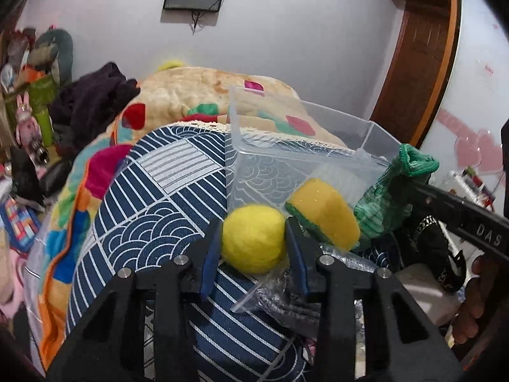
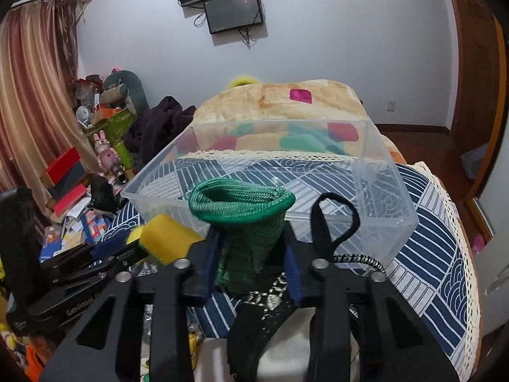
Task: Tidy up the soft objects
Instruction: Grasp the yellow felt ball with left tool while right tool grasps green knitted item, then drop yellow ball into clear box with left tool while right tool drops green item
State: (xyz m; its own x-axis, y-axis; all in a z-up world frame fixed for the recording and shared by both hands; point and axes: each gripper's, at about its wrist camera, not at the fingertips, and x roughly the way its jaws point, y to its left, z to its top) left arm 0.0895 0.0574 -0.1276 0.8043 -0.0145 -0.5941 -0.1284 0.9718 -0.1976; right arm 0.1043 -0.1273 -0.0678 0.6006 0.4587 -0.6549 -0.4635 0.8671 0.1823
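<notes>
My left gripper (image 1: 254,238) is shut on a yellow felt ball (image 1: 253,238), held just in front of the clear plastic bin (image 1: 318,121). A yellow sponge with a green scouring side (image 1: 324,211) leans at the bin's near edge, beside the ball. My right gripper (image 2: 249,254) is shut on a green knitted mesh pouch (image 2: 245,210), held upright before the bin's near rim (image 2: 159,191). The pouch also shows in the left wrist view (image 1: 391,197). The sponge (image 2: 168,238) and the left gripper's fingers (image 2: 108,248) show at the lower left of the right wrist view.
The bin stands on a blue and white patterned cloth (image 1: 152,197) over a table. A black strap (image 2: 334,222) and patterned black fabric (image 1: 439,248) lie below the right gripper. A colourful quilt (image 1: 191,95), dark clothes (image 1: 92,102) and clutter (image 2: 70,191) lie behind and left.
</notes>
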